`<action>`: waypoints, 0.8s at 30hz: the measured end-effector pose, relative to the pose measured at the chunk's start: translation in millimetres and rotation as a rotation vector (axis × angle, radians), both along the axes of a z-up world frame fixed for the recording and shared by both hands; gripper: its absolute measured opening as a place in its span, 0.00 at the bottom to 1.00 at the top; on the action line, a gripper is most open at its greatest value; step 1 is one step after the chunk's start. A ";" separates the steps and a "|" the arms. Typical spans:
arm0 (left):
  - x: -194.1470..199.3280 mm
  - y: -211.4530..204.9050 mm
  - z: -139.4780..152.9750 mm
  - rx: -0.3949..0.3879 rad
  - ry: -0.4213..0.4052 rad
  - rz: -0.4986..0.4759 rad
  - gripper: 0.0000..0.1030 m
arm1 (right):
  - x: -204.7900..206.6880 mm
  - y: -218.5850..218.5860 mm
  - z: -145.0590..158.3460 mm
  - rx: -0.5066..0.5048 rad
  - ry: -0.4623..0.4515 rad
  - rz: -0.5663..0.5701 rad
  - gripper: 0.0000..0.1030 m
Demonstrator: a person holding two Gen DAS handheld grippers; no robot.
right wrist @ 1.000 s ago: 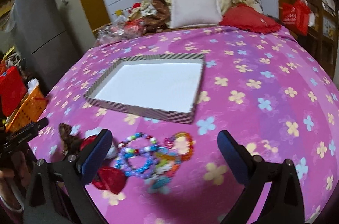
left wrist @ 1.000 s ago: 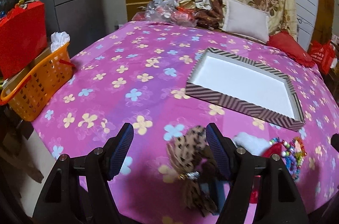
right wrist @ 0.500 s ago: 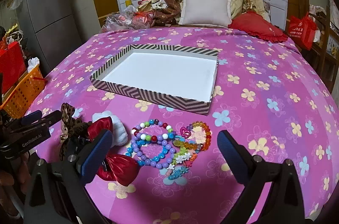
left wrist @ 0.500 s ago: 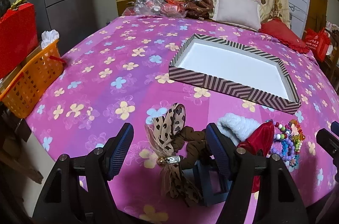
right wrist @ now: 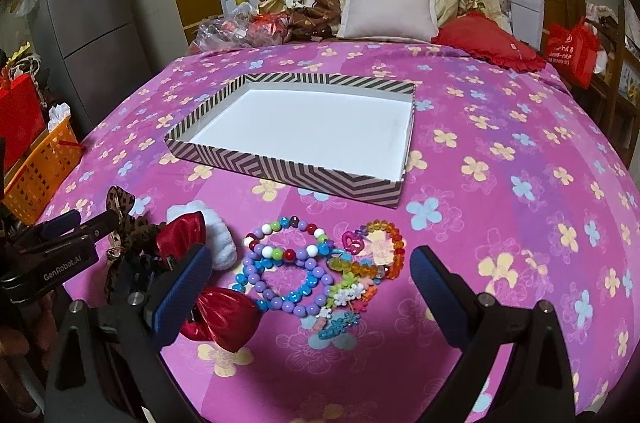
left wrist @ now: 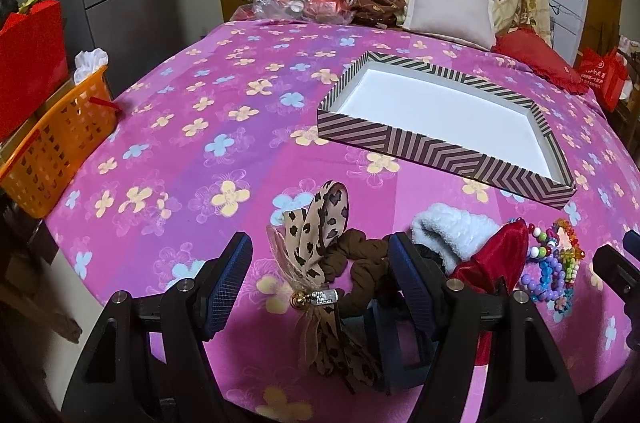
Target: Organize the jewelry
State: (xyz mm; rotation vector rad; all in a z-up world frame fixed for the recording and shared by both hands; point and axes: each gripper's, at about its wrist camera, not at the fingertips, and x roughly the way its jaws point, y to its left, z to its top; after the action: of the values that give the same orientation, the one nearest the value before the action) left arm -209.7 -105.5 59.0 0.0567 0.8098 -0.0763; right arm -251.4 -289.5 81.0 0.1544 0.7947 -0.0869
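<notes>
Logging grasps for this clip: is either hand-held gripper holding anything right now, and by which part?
Nothing is held. The left hand-held gripper is open over the leopard-print scrunchie; the right hand-held gripper is open over the bead bracelets.

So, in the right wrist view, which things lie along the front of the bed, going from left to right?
leopard bow → white fluffy scrunchie → purple and blue bead bracelets → orange bead bracelet

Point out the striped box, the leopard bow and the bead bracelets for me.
striped box (right wrist: 280,175): right wrist view, near striped wall.
leopard bow (left wrist: 320,223): left wrist view, upper loop.
bead bracelets (right wrist: 280,287): right wrist view, purple strand.
</notes>
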 end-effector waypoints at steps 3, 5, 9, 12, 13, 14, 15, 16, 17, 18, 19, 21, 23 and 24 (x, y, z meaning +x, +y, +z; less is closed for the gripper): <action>0.7 -1.1 -0.1 0.003 -0.001 -0.002 0.70 | 1.9 -1.1 -3.0 0.011 0.010 -0.001 0.98; 1.0 -1.0 -0.1 0.004 -0.002 -0.003 0.70 | 2.7 -2.1 -4.4 0.016 0.014 -0.002 0.98; 1.3 -1.4 -0.1 0.005 -0.002 -0.003 0.70 | 4.0 -3.9 -5.9 0.021 0.018 -0.004 0.98; 2.1 -0.5 -0.3 0.007 0.001 -0.003 0.70 | 5.3 -4.8 -6.6 0.025 0.024 -0.005 0.98; 2.6 0.4 -0.3 0.008 0.002 -0.003 0.70 | 6.1 -5.9 -7.2 0.025 0.027 -0.008 0.98; 3.3 0.7 -0.1 0.008 0.003 -0.002 0.70 | 6.5 -6.9 -7.7 0.026 0.030 -0.012 0.98; 3.3 0.7 -0.1 0.008 0.002 -0.003 0.70 | 6.9 -7.5 -8.1 0.028 0.031 -0.014 0.98; 3.3 0.7 -0.2 0.009 0.002 -0.002 0.70 | 7.5 -8.5 -8.8 0.032 0.033 -0.016 0.98; 3.7 1.2 -0.2 0.010 0.001 -0.001 0.70 | 7.8 -8.8 -9.0 0.033 0.033 -0.016 0.98; 4.3 1.9 -0.1 0.010 0.002 -0.002 0.70 | 8.1 -9.4 -9.5 0.035 0.035 -0.017 0.98; 4.6 2.0 0.0 0.010 0.003 -0.003 0.70 | 8.2 -9.3 -9.6 0.036 0.036 -0.017 0.98; 4.6 1.6 0.1 0.012 0.002 -0.002 0.70 | 8.3 -9.2 -9.5 0.036 0.036 -0.016 0.98; 5.1 1.4 0.1 0.016 0.001 -0.003 0.70 | 8.2 -8.8 -8.9 0.035 0.032 -0.014 0.98; 5.2 1.5 0.1 0.017 0.001 -0.004 0.70 | 8.3 -8.3 -8.8 0.033 0.032 -0.013 0.98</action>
State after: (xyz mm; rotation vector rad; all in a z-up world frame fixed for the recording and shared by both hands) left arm -204.5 -104.0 59.1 0.0748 0.8114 -0.0733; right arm -243.1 -297.9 72.3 0.1900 0.8272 -0.0886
